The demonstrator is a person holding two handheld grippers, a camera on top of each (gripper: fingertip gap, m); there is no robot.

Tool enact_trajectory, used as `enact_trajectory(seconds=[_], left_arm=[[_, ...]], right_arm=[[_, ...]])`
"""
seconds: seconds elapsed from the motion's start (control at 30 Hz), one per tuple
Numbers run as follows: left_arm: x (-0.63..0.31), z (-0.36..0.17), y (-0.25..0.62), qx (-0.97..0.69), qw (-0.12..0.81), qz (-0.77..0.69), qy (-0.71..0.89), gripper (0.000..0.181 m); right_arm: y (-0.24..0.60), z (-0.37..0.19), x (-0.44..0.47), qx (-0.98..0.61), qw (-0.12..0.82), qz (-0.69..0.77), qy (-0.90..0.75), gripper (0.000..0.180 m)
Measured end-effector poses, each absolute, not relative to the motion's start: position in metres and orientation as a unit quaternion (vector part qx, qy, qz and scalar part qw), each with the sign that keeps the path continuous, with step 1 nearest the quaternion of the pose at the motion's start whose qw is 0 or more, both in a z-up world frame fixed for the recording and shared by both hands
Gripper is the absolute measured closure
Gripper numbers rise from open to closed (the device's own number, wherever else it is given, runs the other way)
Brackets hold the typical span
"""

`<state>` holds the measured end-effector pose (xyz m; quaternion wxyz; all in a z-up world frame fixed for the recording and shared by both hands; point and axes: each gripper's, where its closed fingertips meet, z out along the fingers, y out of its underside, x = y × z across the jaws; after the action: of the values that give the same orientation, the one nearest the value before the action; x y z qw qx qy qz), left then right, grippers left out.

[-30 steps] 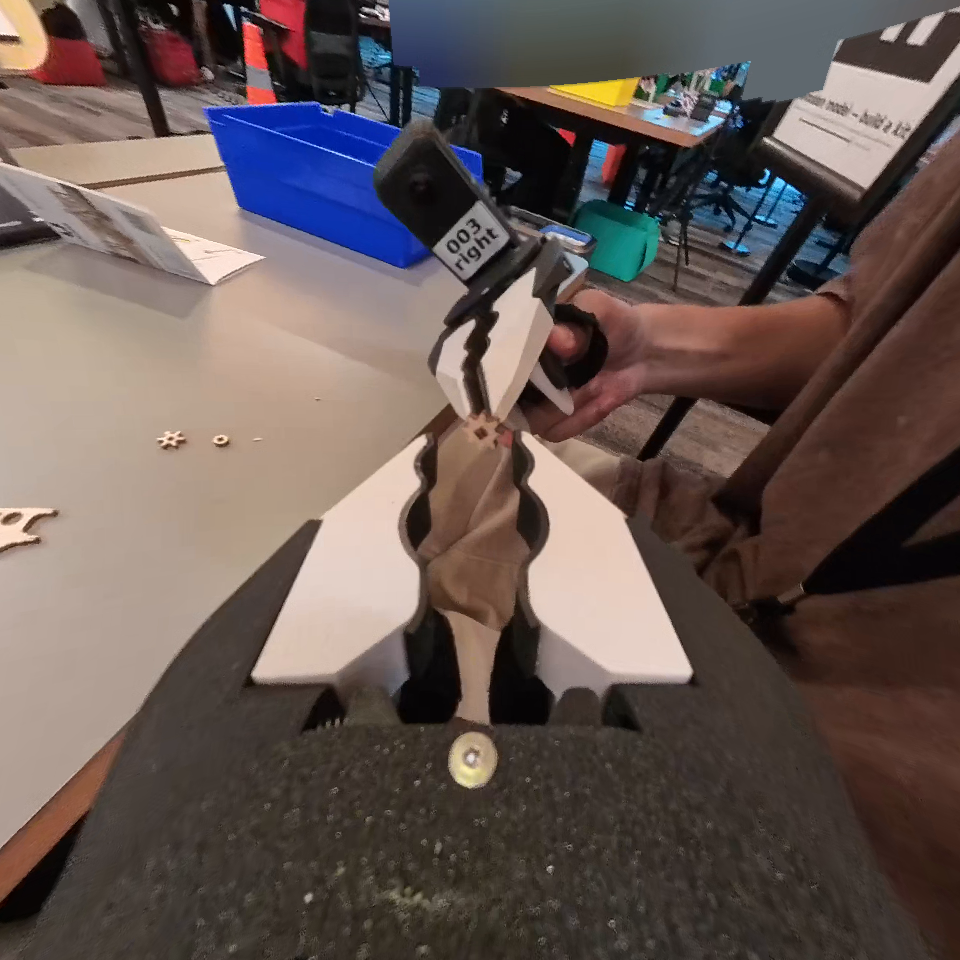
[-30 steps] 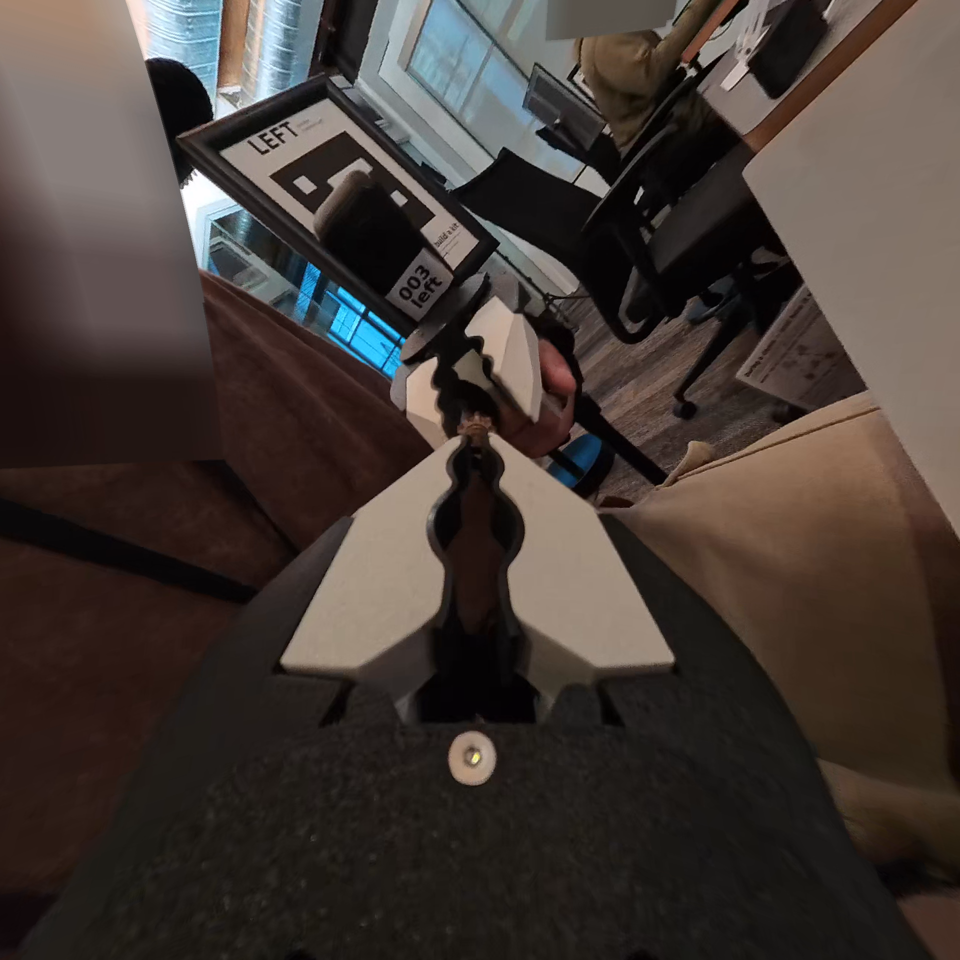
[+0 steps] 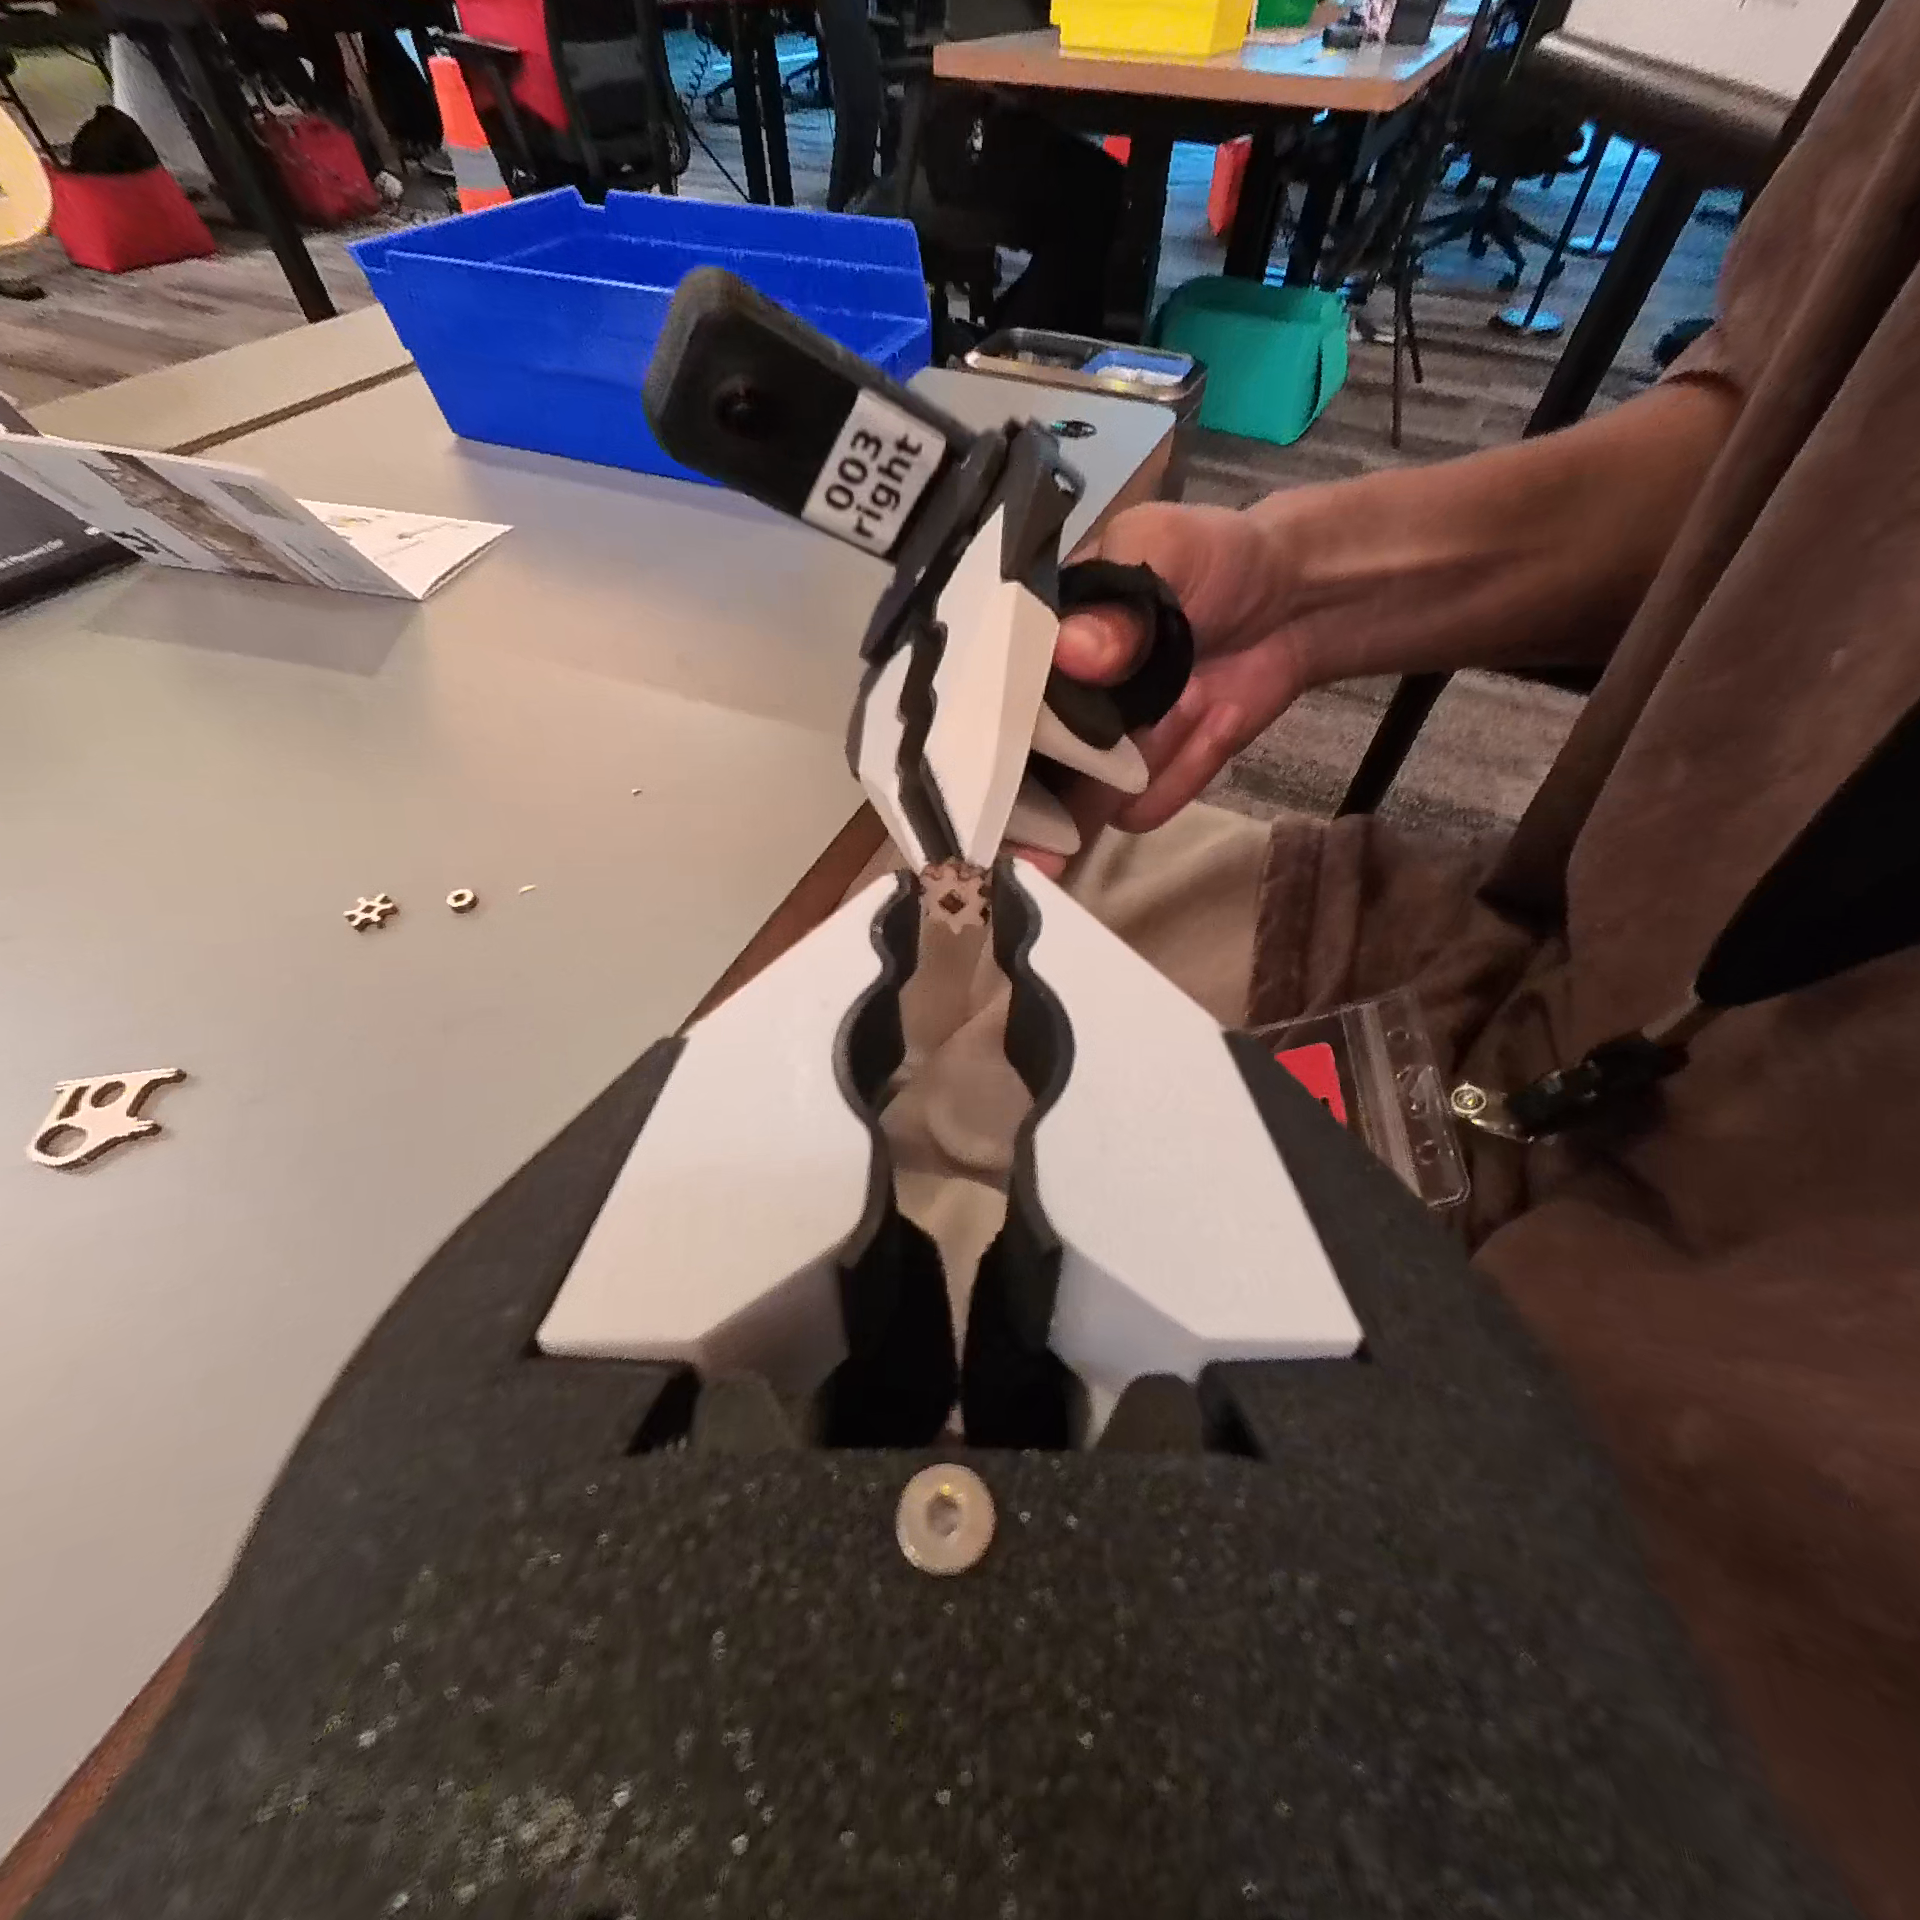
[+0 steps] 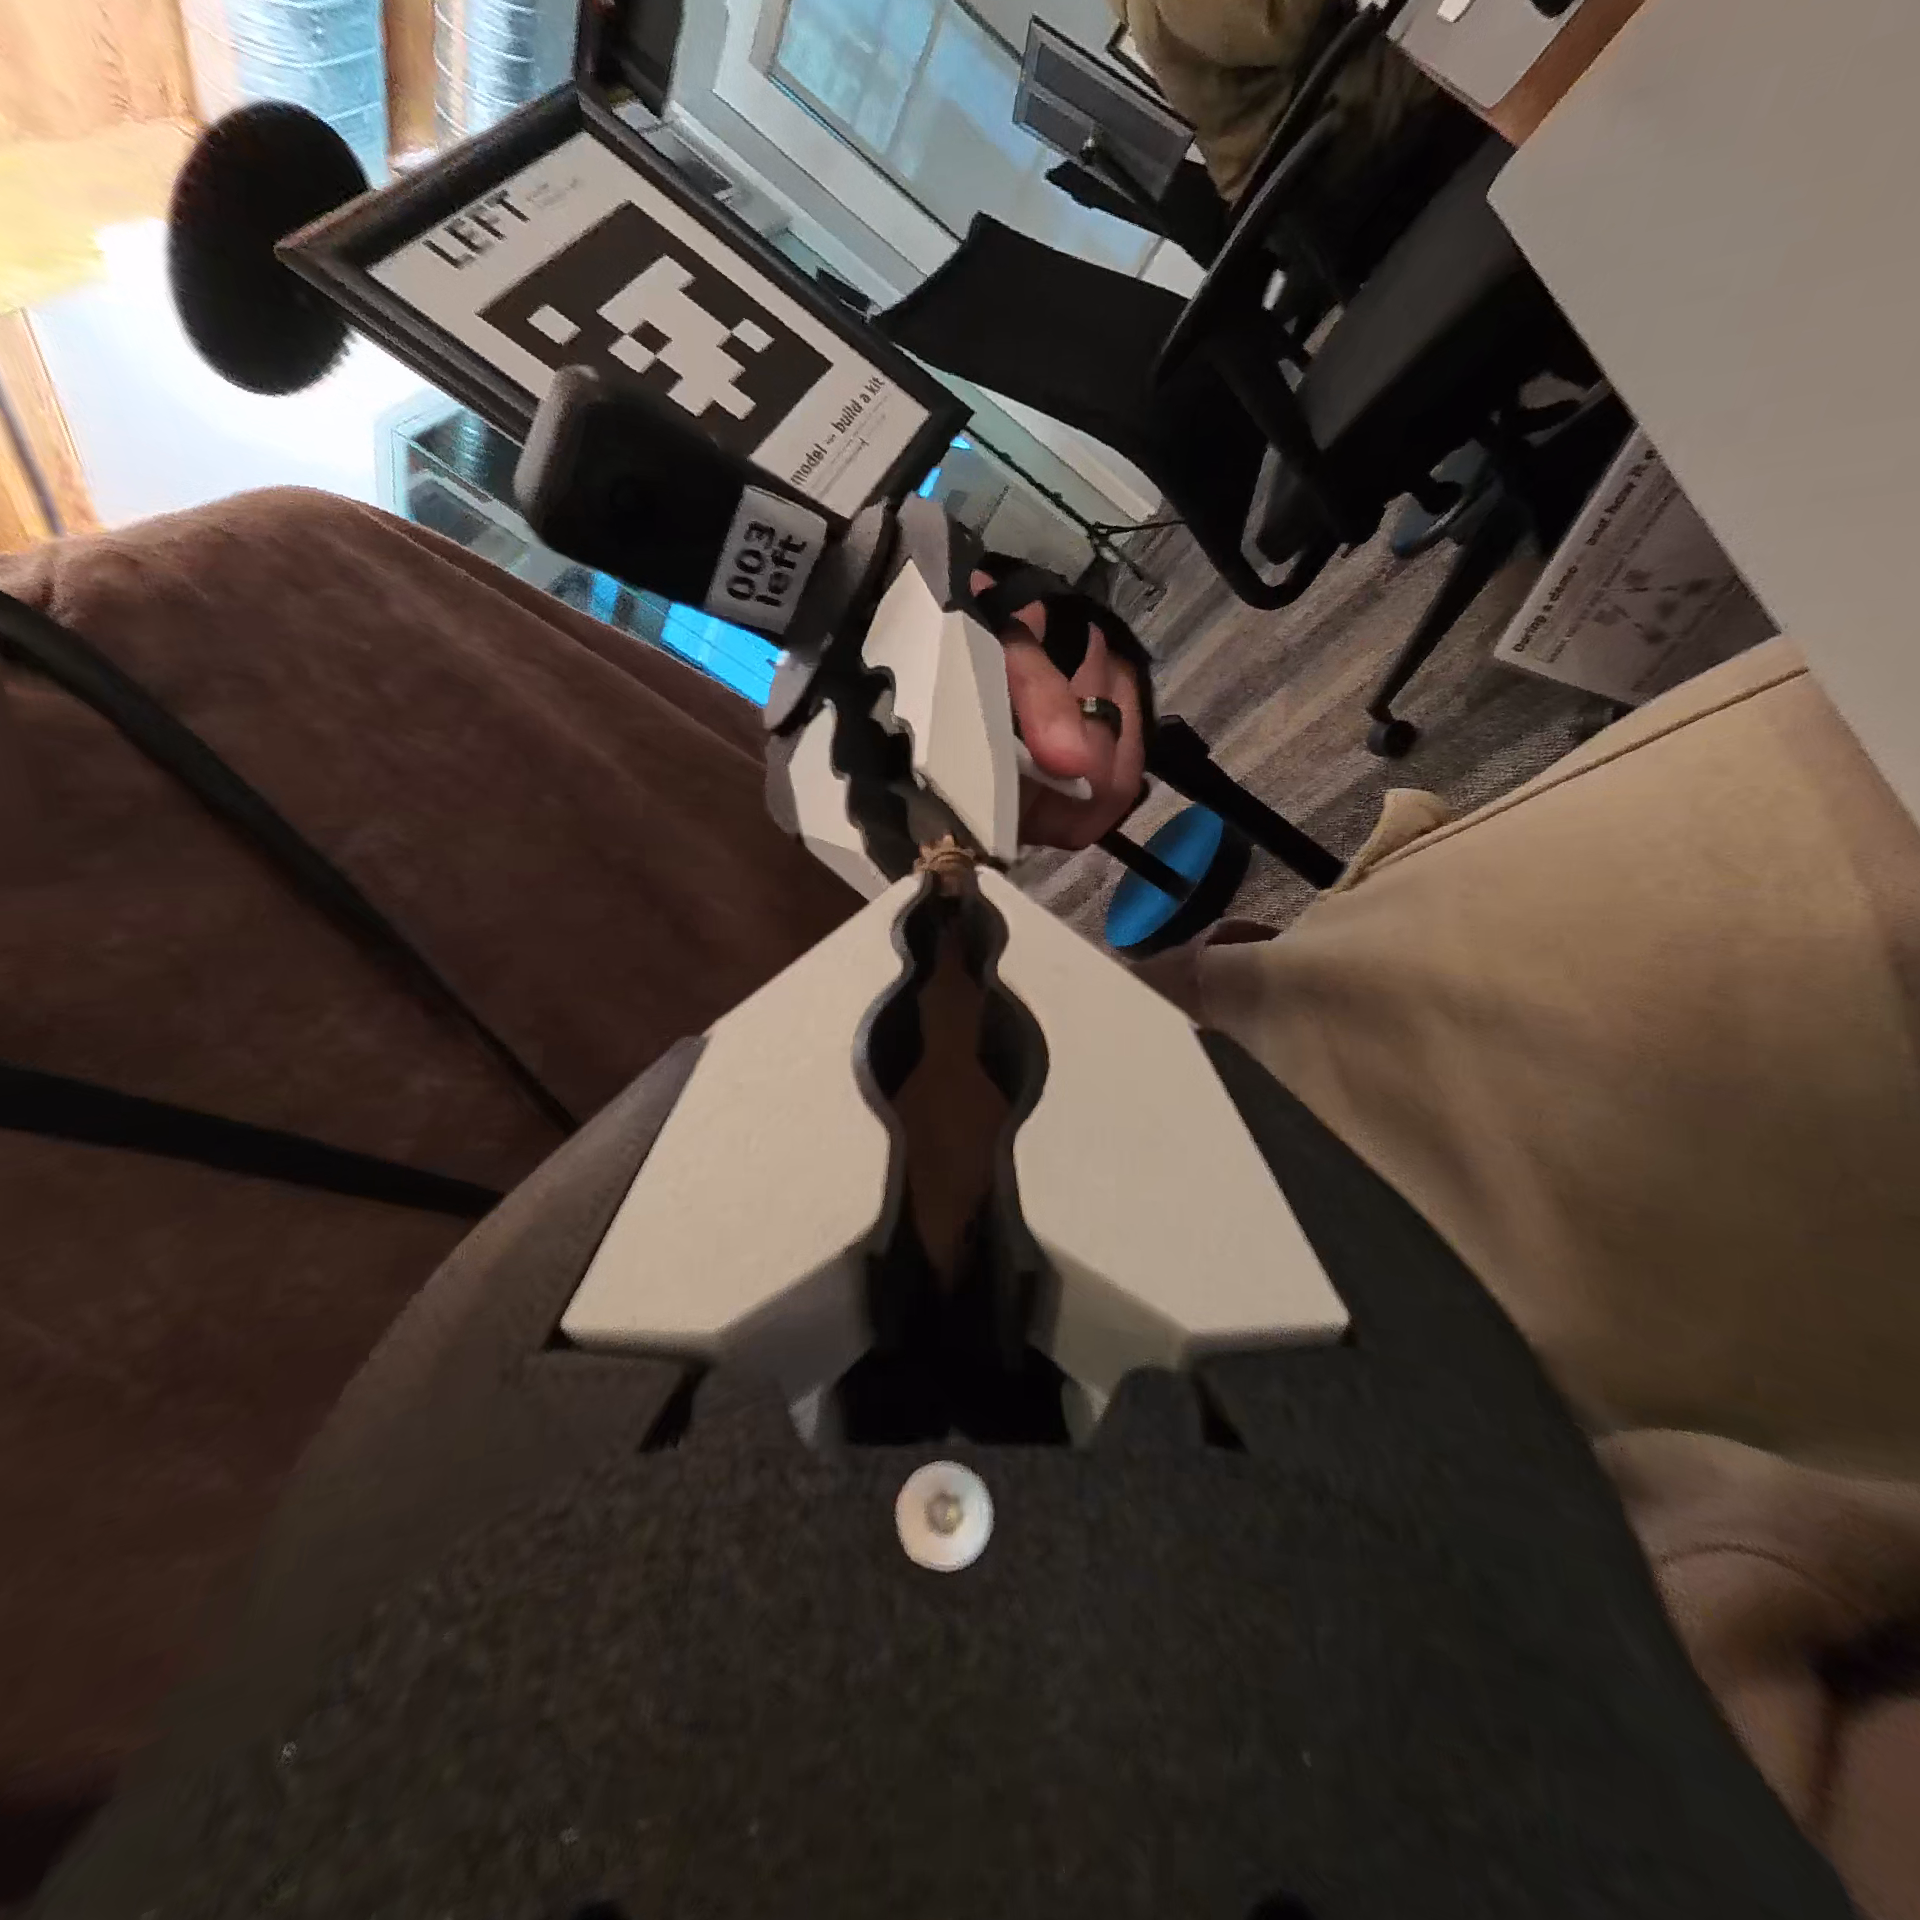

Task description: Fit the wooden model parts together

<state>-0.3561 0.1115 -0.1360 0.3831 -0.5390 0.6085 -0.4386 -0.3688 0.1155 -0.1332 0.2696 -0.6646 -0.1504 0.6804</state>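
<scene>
Left wrist view, near to far: the left tool (image 3: pixel 954 894), white fingers w/ black wavy inner pads, tips pressed nearly together and pinching a small wooden gear piece (image 3: pixel 952 900) w/ a square hole. Right tool (image 3: pixel 948 844) comes down from above, tips closed right at the same gear piece, tool-to-tool; whether it grips wood there can't be told. A hand (image 3: pixel 1174 665) holds the right tool's handle. All this hangs just off the surface (image 3: pixel 520 727) edge, over the person's lap.

On the grey surface, left side: flat wooden cutout w/ holes (image 3: pixel 99 1114); farther, a small gear (image 3: pixel 370 912) & a small ring (image 3: pixel 460 900) side by side; then a folded leaflet (image 3: pixel 260 530); farthest, a blue bin (image 3: pixel 644 322).

Right wrist view: right tool (image 4: pixel 943 883) tip meets left tool (image 4: pixel 940 847) tip, a bit of wood (image 4: pixel 943 860) between.
</scene>
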Motion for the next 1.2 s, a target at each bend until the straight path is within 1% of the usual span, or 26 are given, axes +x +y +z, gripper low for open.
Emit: enact_trajectory(seconds=[0.13,0.37,0.6,0.7,0.73,0.97,1.07,1.2], left_arm=[[-0.357,-0.143,0.112,-0.541,0.380,-0.421,0.621,0.169],[-0.352,-0.128,0.120,-0.552,0.385,-0.453,0.585,0.168],[-0.354,-0.131,0.119,-0.554,0.400,-0.426,0.593,0.167],[-0.356,-0.130,0.121,-0.557,0.403,-0.426,0.588,0.169],[-0.358,-0.129,0.122,-0.558,0.404,-0.428,0.585,0.174],[-0.363,-0.128,0.129,-0.571,0.415,-0.421,0.570,0.173],[-0.362,-0.128,0.128,-0.570,0.416,-0.419,0.571,0.172],[-0.360,-0.127,0.123,-0.566,0.406,-0.434,0.572,0.170]], right_arm=[[0.116,-0.139,-0.369,-0.681,0.267,0.664,-0.158,0.178],[0.125,-0.124,-0.364,-0.661,0.313,0.665,-0.154,0.178],[0.123,-0.126,-0.363,-0.676,0.333,0.633,-0.176,0.177],[0.127,-0.127,-0.358,-0.681,0.338,0.628,-0.166,0.177],[0.129,-0.128,-0.355,-0.685,0.344,0.622,-0.161,0.177],[0.152,-0.127,-0.320,-0.698,0.395,0.590,-0.096,0.177],[0.151,-0.126,-0.319,-0.697,0.395,0.590,-0.098,0.177],[0.127,-0.123,-0.345,-0.685,0.362,0.606,-0.178,0.177]])
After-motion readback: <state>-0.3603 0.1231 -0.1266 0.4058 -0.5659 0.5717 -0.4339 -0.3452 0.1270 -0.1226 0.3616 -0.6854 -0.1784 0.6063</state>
